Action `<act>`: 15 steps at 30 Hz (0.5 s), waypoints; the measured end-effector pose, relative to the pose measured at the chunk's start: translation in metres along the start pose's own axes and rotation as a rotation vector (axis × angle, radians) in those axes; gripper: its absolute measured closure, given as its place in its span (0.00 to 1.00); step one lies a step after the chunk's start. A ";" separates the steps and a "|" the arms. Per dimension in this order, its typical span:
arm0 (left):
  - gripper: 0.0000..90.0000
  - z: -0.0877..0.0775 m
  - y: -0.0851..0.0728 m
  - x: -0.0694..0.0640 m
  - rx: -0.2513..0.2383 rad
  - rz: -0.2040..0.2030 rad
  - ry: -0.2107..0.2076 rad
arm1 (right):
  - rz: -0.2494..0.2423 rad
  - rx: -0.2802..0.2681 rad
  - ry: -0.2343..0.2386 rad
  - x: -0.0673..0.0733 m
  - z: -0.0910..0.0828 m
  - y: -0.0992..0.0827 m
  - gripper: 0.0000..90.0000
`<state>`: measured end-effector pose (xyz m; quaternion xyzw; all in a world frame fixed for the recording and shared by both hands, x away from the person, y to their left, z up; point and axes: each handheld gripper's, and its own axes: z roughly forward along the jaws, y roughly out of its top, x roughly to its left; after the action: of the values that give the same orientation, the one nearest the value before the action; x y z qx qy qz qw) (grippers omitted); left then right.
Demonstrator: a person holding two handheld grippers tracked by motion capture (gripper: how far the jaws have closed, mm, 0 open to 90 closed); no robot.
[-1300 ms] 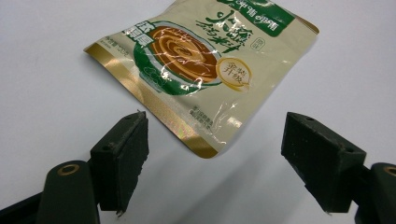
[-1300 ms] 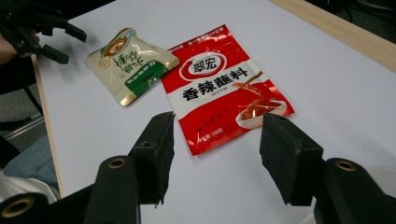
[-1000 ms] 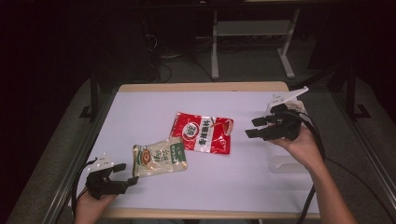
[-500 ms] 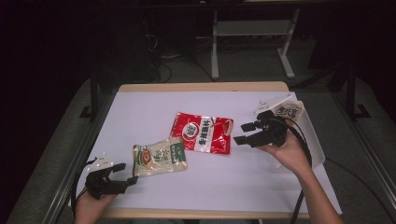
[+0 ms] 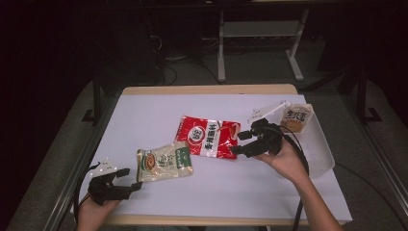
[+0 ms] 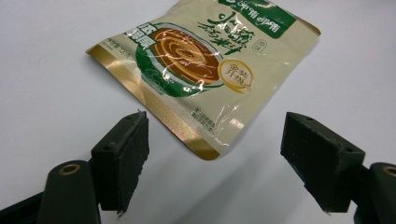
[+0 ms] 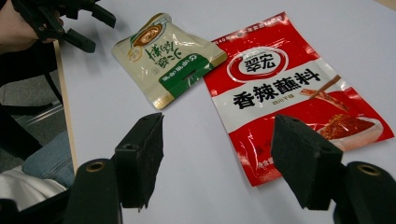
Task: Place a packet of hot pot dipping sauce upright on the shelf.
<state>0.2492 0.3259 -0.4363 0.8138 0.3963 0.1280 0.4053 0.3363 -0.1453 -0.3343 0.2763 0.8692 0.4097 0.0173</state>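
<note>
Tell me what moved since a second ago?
The right gripper came away from the clear bin toward the red packet and a little lower. Its jaws have just been opening, and they hold nothing. The left gripper kept still, open, by the green-and-cream packet. Both packets and the packet in the bin lie as before.

A white-topped table (image 5: 144,120) with a pale wooden edge carries three things. A red pouch (image 5: 208,136) lies flat near the centre. A cream and green pouch (image 5: 164,162) lies flat at about 7 o'clock from it, just beside it and apart from it. A clear bin (image 5: 318,149) stands at the table's 3 o'clock edge, well apart from the cream pouch. The far half of the top is bare white.
</note>
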 end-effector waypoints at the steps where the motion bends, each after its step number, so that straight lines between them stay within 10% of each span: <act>1: 0.26 0.000 0.000 0.000 -0.001 -0.001 -0.001 | -0.001 0.000 0.003 0.000 0.002 0.001 0.37; 15: 0.27 0.001 0.002 0.000 0.004 0.007 -0.005 | -0.004 0.030 0.033 0.012 0.033 0.013 0.35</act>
<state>0.2505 0.3245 -0.4358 0.8164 0.3927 0.1267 0.4040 0.3405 -0.1093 -0.3449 0.2681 0.8759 0.4012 -0.0006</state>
